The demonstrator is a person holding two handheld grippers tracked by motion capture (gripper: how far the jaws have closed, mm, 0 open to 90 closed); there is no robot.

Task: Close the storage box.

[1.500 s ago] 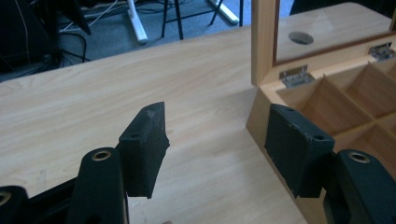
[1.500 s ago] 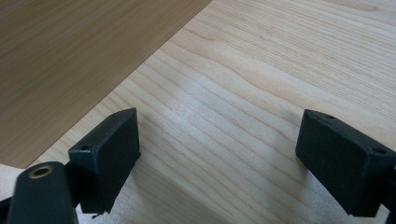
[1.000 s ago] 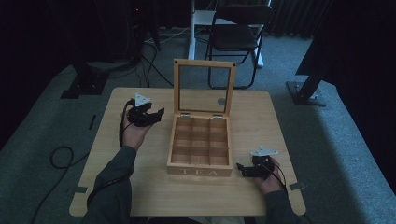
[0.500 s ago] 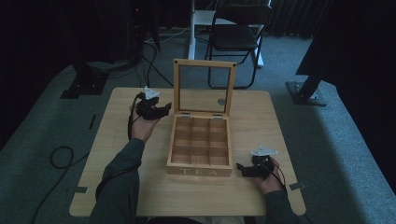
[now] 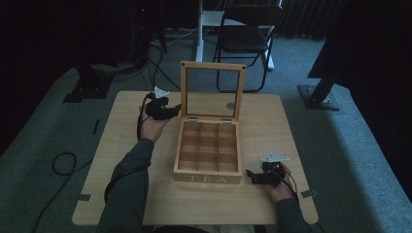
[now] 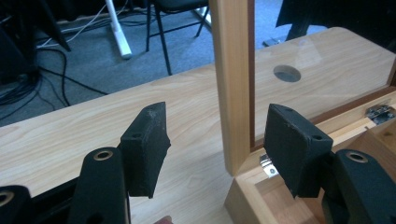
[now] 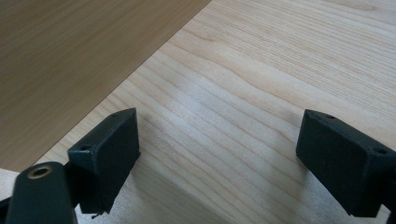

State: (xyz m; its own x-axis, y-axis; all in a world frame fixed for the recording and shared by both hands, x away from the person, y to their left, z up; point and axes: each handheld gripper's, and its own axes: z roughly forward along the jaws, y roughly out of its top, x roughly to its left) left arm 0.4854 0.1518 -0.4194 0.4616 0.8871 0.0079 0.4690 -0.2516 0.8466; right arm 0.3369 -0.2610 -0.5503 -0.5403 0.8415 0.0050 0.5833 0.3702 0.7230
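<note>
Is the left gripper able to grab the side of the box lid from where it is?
Probably yes. The left gripper is open, and the upright lid has its wooden side post right between the jaws, with nothing in the way. Closing should catch it.

A light wooden tea box [image 5: 208,155] sits near the middle of the counter [image 5: 121,165], its front face lettered "TEA". It lies open, its inside split by thin wooden walls into a three-by-three grid of square compartments. Its lid [image 5: 213,91], a wooden frame around a clear pane, stands upright along the far edge on two small metal hinges. In the left gripper view the lid's near side post [image 6: 232,84] rises between the two jaws of the left tool [image 6: 219,144], with one hinge [image 6: 380,113] at the far right
</note>
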